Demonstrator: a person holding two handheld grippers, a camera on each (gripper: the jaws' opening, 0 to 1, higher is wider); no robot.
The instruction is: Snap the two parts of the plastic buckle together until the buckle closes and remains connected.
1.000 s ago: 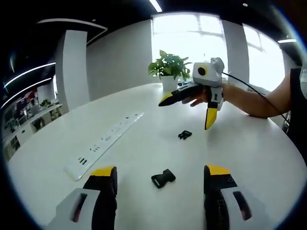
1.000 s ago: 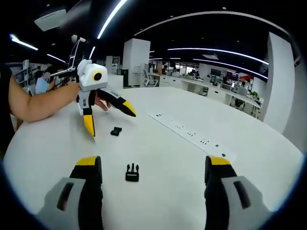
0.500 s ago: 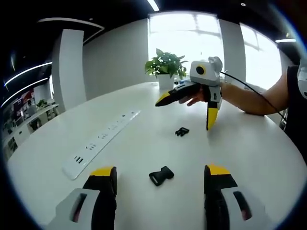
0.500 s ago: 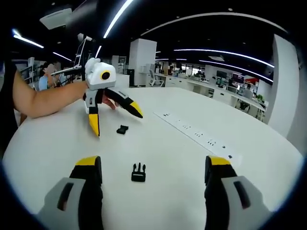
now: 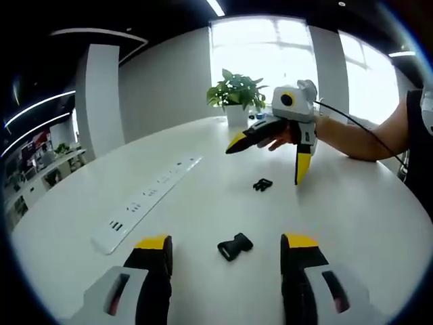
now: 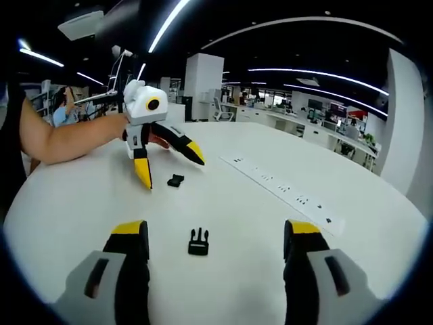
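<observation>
Both grippers hover low over the white table [image 5: 352, 203], jaws spread wide and holding nothing. The left gripper [image 5: 226, 245] frames the socket half of the buckle [image 5: 235, 246]; the right gripper [image 6: 211, 230] frames the pronged half [image 6: 198, 242]. The 2 halves lie apart. The person's forearm [image 5: 355, 139] is cut off at the edge; fine buckle detail is hard to make out.
</observation>
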